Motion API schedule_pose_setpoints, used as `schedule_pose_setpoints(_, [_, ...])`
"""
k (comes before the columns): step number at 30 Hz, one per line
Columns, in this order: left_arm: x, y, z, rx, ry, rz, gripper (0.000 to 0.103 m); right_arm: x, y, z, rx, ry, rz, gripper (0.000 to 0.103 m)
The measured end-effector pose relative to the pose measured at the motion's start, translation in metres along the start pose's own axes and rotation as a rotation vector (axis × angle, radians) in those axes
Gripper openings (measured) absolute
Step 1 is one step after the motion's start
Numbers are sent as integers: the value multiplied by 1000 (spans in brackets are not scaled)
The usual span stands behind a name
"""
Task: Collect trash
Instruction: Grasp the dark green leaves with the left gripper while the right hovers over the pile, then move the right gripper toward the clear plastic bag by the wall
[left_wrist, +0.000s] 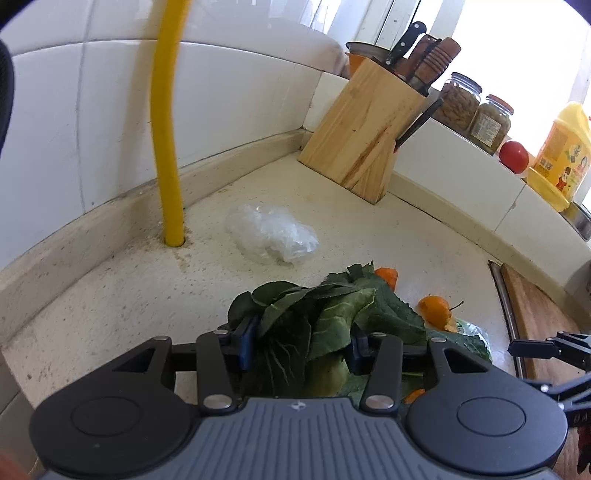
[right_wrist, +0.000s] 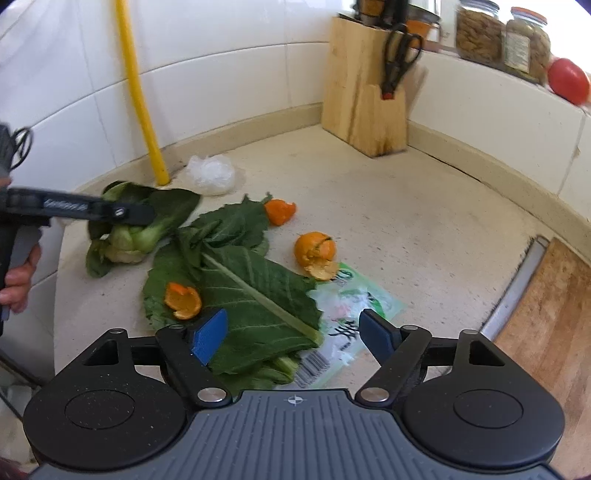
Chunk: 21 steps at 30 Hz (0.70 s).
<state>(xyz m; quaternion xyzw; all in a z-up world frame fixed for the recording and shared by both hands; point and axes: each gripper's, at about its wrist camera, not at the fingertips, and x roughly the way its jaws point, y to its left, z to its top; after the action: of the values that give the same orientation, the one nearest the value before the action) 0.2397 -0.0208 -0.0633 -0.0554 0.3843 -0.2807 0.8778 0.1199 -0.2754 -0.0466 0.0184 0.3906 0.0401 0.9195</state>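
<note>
My left gripper (left_wrist: 303, 345) is shut on a green bok choy (left_wrist: 295, 325); the right wrist view shows that gripper (right_wrist: 140, 218) and the bok choy (right_wrist: 129, 238) low over the counter's left side. My right gripper (right_wrist: 295, 336) stands open above a big green leaf (right_wrist: 251, 291) and a printed plastic wrapper (right_wrist: 351, 314), holding nothing. Orange peels (right_wrist: 183, 301) (right_wrist: 316, 253) (right_wrist: 280, 211) lie on and around the leaves. A crumpled clear plastic bag (right_wrist: 211, 173) (left_wrist: 271, 236) rests near the wall.
A yellow pipe (left_wrist: 168, 147) rises from the speckled counter (right_wrist: 388, 221) at the tiled wall. A wooden knife block (left_wrist: 365, 125) fills the corner. Jars (left_wrist: 461, 103), a tomato (left_wrist: 514, 156) and a yellow bottle (left_wrist: 561, 155) line the ledge. A wooden board (right_wrist: 546, 317) lies at the right.
</note>
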Motion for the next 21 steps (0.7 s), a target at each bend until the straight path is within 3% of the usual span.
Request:
schedule_pose_setpoints(4, [0, -2, -2, 28, -1, 0, 50, 1, -9, -1, 49, 5, -4, 83])
schedule_pose_setpoints(9, [14, -13, -5, 104, 26, 31, 72, 4, -4, -1, 45, 1, 14, 84])
schedule_pose_setpoints(10, [15, -17, -6, 135, 24, 56, 71, 4, -3, -1, 44, 0, 18, 84])
schedule_pose_setpoints(12, [17, -20, -8, 150, 21, 92, 60, 4, -2, 0, 41, -3, 21, 84])
schedule_pose_setpoints(21, [6, 2, 1, -1, -2, 82, 45, 9, 0, 18, 5, -29, 36, 84])
